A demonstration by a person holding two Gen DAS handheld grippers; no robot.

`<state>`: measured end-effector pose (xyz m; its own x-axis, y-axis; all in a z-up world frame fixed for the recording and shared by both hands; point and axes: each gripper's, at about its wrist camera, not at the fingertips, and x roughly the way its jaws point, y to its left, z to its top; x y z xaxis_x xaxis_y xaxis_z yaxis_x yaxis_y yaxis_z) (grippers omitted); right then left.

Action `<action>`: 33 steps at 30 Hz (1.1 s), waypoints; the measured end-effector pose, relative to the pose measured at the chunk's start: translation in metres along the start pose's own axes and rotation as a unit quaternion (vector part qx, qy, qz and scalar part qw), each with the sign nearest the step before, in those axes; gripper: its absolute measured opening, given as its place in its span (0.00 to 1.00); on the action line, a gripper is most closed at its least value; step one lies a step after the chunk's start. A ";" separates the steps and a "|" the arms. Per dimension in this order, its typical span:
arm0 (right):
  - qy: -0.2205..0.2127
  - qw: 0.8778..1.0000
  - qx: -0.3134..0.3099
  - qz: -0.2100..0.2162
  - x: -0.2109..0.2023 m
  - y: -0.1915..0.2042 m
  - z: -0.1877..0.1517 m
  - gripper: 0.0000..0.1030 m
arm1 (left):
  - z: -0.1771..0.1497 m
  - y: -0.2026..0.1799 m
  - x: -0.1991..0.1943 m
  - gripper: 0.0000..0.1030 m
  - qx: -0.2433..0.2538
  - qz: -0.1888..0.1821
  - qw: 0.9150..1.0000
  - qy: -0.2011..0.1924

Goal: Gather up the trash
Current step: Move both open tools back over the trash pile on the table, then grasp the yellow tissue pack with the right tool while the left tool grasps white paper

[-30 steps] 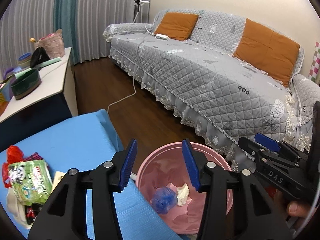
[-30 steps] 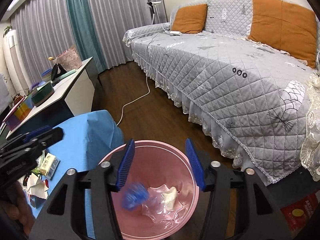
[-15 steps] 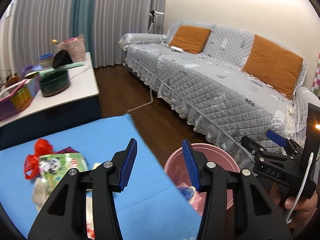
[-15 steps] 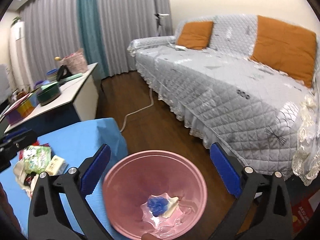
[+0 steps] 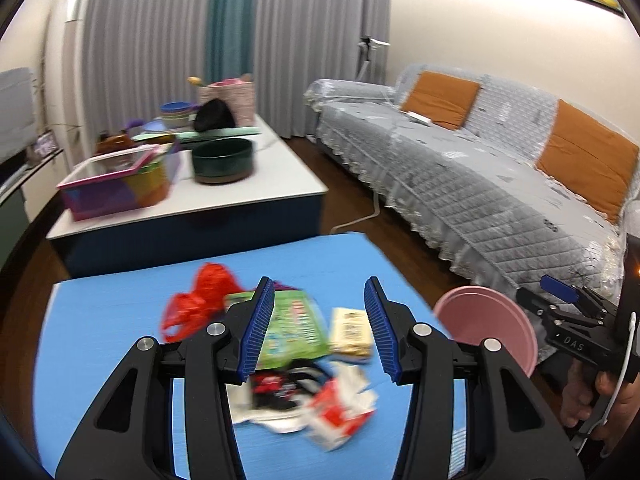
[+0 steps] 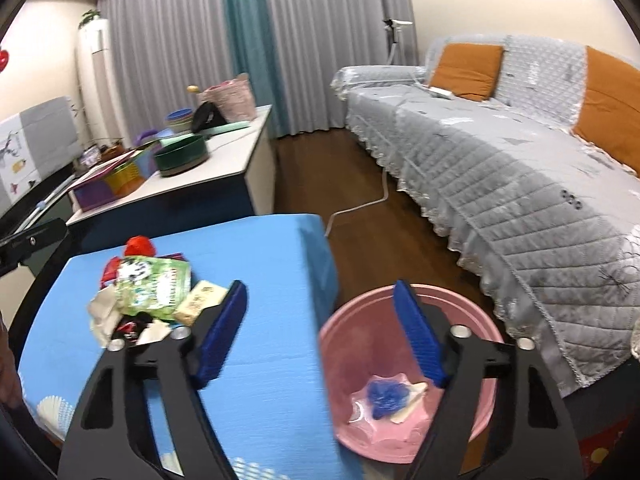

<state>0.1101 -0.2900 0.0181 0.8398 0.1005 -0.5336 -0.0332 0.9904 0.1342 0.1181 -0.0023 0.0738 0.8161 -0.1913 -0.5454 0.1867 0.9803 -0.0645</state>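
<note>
Bright blue desk [image 5: 120, 320], pink bin [image 6: 360, 332] at 4 o'clock, red bag [image 5: 200, 300], green panda-print packet [image 6: 156, 280], grey quilted sofa [image 6: 520, 184] with orange cushions [image 6: 466, 68], blue-padded black tool [image 5: 316, 332].

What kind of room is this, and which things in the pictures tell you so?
Most likely a home living room. A long sofa with a quilted grey cover and orange cushions stands along the wall, floor-length curtains hang behind, and a low white-topped table carries household bowls.

Blue wad [image 6: 386, 394] inside pink bin [image 6: 472, 312] beside table [image 6: 264, 288]
</note>
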 end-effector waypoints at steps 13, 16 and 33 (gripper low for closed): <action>0.048 0.997 -0.013 0.066 0.059 0.076 -0.007 0.42 | -0.047 0.097 0.019 0.46 -0.099 0.053 0.993 0.034; 0.065 0.995 -0.015 0.068 0.080 0.089 -0.009 0.44 | -0.058 0.101 0.028 0.46 -0.098 0.050 0.993 0.048; 0.159 0.985 -0.029 0.055 0.164 0.129 -0.027 0.73 | -0.080 0.096 0.072 0.45 -0.094 -0.008 0.989 0.110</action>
<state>0.2287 -0.1428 -0.0751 0.6182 0.2227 -0.7538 -0.1535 0.9748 0.1620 0.1507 0.0817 -0.0388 0.6716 -0.2117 -0.7100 0.0770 0.9731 -0.2173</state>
